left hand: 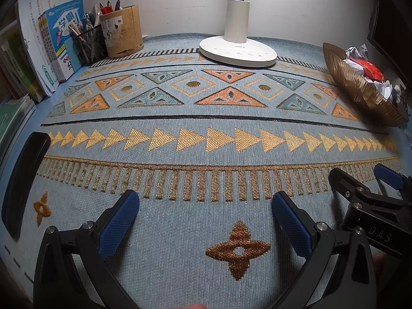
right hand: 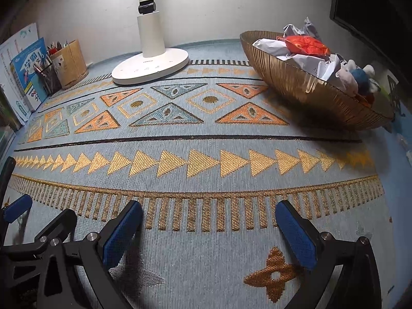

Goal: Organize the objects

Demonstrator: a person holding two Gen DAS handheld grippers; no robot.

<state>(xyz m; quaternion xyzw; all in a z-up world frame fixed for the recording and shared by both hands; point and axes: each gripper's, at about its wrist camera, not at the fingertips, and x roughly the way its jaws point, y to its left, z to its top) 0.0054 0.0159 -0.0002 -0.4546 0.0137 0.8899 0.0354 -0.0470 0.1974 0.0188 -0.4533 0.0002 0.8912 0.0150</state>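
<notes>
One gold ribbed bowl (right hand: 306,85) heaped with crumpled paper, a red item and soft toys sits ahead-right of the right gripper (right hand: 208,229). Both the right and left gripper (left hand: 206,213) hover spread and empty over the patterned mat (left hand: 206,118). Ahead: one white lamp (left hand: 238,49). Far left: two pen holders (left hand: 113,38), books (left hand: 51,46). Only the left view shows a black case (left hand: 23,182) lying left.

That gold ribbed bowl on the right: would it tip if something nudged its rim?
Probably. The gold bowl seems to rest on a narrow curved underside and already sits tilted. The paper and toys heaped toward one end may unbalance it further.
</notes>
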